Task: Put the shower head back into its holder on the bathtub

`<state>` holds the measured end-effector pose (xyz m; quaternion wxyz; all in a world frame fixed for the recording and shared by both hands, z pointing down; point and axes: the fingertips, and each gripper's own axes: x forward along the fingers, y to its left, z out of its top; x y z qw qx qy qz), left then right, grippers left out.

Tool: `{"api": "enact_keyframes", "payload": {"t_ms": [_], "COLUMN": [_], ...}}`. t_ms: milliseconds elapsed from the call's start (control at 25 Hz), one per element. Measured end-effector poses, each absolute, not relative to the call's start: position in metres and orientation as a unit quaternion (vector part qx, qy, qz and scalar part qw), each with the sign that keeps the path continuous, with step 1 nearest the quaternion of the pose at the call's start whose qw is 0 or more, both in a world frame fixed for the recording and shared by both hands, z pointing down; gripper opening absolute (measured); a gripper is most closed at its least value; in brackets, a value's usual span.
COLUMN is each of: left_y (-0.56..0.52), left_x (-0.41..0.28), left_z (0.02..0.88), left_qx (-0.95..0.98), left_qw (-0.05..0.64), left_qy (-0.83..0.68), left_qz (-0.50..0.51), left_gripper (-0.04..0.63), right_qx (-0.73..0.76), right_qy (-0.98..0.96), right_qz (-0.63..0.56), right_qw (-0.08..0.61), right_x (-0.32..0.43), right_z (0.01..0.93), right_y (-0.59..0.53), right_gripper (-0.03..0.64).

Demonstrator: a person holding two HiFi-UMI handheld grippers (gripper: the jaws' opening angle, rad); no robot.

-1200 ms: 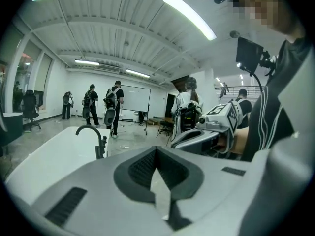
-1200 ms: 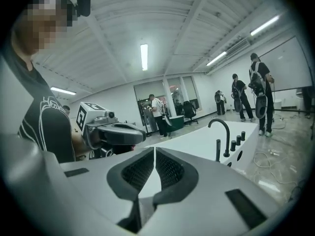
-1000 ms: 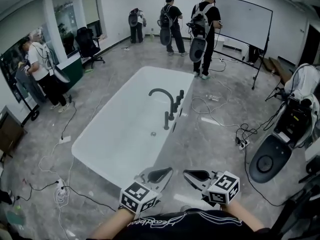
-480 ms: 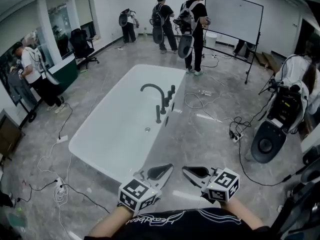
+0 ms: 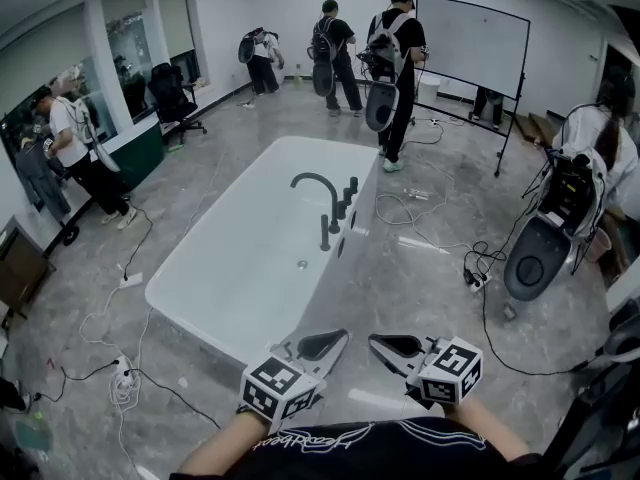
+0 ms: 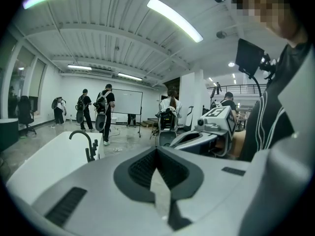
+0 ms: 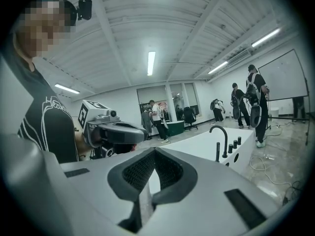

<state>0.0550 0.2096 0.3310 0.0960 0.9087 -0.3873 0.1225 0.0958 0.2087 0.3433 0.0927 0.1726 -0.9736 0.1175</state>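
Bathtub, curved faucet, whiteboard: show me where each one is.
bathtub (image 5: 240, 268): head view, on the bare white inner floor.
curved faucet (image 5: 316, 176): head view, on the top of the dark arch.
whiteboard (image 5: 472, 33): head view, on the middle of the board's face.

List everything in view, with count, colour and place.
bathtub: one, white, room centre
faucet: one, black, tub's right rim
upright fittings: several, black, beside faucet
whiteboard: one, white, back right
office chair: one, black, back left
people: at least five, mostly dark clothes, room's edges
cables: several, black and white, on floor
left hand-held gripper: one, grey, bottom centre, shut, empty
right hand-held gripper: one, grey, beside it, shut, empty
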Motion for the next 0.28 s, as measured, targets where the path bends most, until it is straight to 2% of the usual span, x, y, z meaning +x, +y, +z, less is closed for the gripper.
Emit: {"api": "enact_keyframes", "payload": {"t_ms": [280], "left_y": [0.2102], "left_x": [0.0493], "left_z": [0.3247], "left_qx": [0.910], "left_qw": [0.090], "left_qy": [-0.386], "left_qz": [0.119], "left_gripper": [0.003], "right_qx": [0.172], "right_qy": [-0.974], "right_qz": [0.115], "right_qw": [0.089], "right_x": [0.0895], "right_z": [0.3410], "right_y": [0.2057], "right_gripper": [0.012]}}
